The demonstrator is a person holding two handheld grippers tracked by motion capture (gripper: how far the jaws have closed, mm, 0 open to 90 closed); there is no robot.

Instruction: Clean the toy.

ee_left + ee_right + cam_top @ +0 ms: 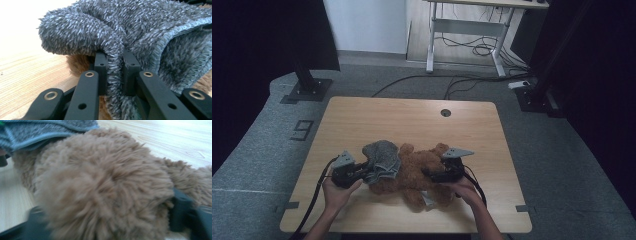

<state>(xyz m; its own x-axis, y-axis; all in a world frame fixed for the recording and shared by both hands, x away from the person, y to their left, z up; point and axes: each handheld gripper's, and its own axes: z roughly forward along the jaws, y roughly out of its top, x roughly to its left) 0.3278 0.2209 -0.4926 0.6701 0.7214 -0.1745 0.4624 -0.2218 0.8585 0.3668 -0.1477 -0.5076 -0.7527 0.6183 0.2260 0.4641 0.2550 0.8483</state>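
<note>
Left gripper (pixel 362 171) clamped on fold of shaggy grey cloth (pixel 382 159), cloth draped over fuzzy brown teddy bear (pixel 419 175) lying mid-table (pixel 377 112). Right gripper (pixel 432 175) jaws wide either side of plush limb; couldn't tell if pads pressed.

brown plush toy (pixel 105 187) between jaws | grey cloth (pixel 37 131) above | wooden table (pixel 175 140)

One brown teddy bear (pixel 417 175), one grey fleece garment (pixel 382 159) and two handheld grippers are counted on one wooden table (pixel 412 120).
</note>
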